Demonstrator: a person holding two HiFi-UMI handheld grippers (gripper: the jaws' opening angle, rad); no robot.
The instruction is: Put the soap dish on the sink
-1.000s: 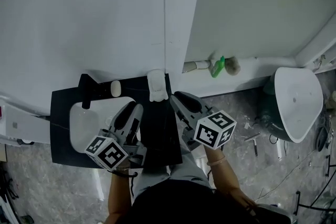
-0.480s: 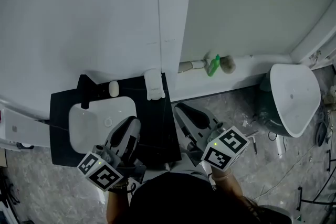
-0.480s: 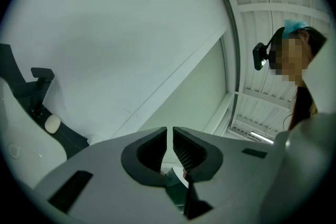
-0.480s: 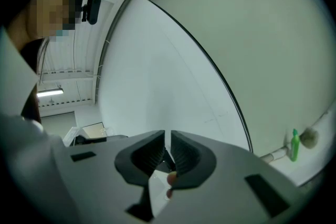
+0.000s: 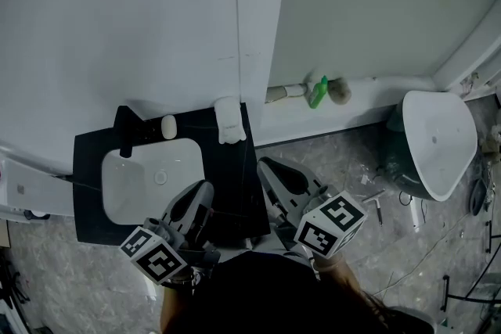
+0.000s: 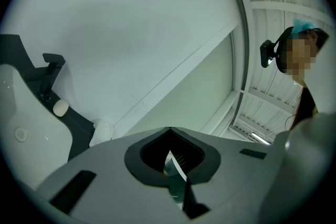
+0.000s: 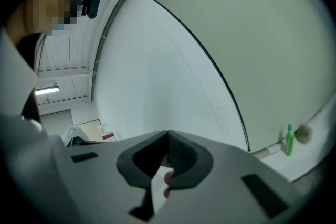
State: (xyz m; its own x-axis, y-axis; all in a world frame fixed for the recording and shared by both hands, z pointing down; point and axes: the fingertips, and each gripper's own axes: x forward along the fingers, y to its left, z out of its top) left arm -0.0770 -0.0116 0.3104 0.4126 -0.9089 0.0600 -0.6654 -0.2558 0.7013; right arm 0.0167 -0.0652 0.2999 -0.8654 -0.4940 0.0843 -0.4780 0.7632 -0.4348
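Cool, even, diffuse light fills the room. The pale wall point(image 5: 117, 12) looks flat and free of glare, while the dark surface point(image 5: 235, 192) swallows detail. A strip lamp point(image 7: 46, 90) burns white. Both gripper views bow straight lines and go black at the corners. The left tool point(image 6: 169, 131) and right tool point(image 7: 168, 135) look soft up close.

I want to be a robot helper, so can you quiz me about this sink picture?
1. True or false: the soap dish sits on the black counter next to the sink.
2. What colour is the bottle? A red, B green, C blue.
3. Fill the gap: the fingers of the left gripper and the right gripper are both ____ (open or shut).

Key: 1 true; 2 B; 3 shut.
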